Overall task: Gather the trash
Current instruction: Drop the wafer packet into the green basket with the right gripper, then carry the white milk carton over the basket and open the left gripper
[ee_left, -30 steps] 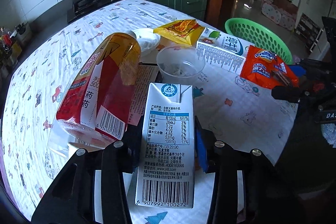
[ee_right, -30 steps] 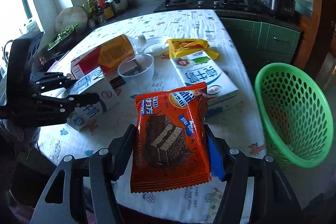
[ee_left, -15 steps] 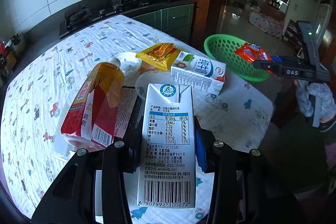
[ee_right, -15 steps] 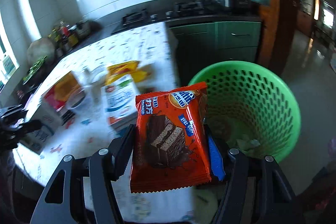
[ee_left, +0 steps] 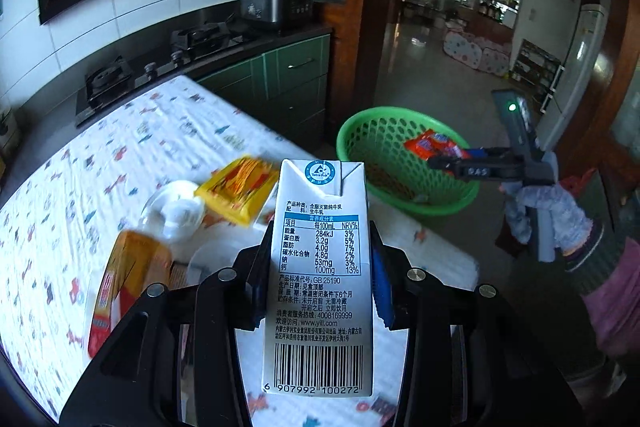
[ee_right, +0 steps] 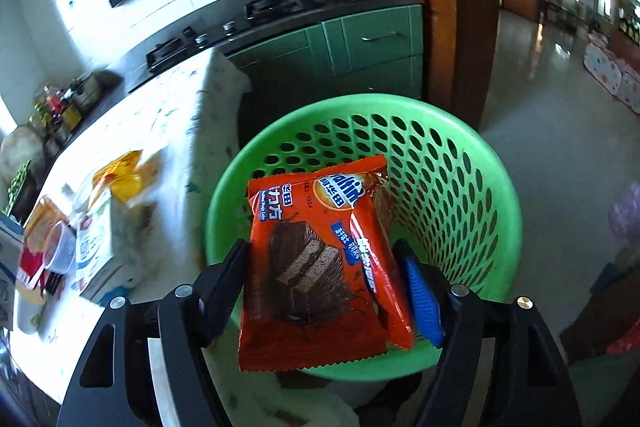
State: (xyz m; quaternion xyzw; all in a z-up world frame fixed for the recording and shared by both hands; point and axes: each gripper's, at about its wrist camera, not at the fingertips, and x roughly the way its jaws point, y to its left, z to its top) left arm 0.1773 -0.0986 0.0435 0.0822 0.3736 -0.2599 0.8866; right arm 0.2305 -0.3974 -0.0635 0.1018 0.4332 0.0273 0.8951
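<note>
My left gripper (ee_left: 318, 267) is shut on a white milk carton (ee_left: 320, 279), held upright above the table's near edge. My right gripper (ee_right: 324, 267) is shut on an orange chocolate-wafer wrapper (ee_right: 316, 255), held over the mouth of the green basket (ee_right: 460, 163). In the left wrist view the basket (ee_left: 384, 143) stands on the floor beyond the table's right end, with the right gripper (ee_left: 452, 161) and the wrapper (ee_left: 432, 145) above it.
On the patterned tablecloth (ee_left: 100, 163) lie a yellow snack bag (ee_left: 236, 191), a white lid (ee_left: 180, 215), a clear cup (ee_left: 216, 259) and an orange-red bottle (ee_left: 124, 287). A second milk carton (ee_right: 94, 243) lies near the table's end. Green cabinets (ee_left: 288, 83) stand behind.
My right gripper has carried the wrapper from above the table to over the basket. My left gripper has lifted the milk carton and turned right, toward the basket.
</note>
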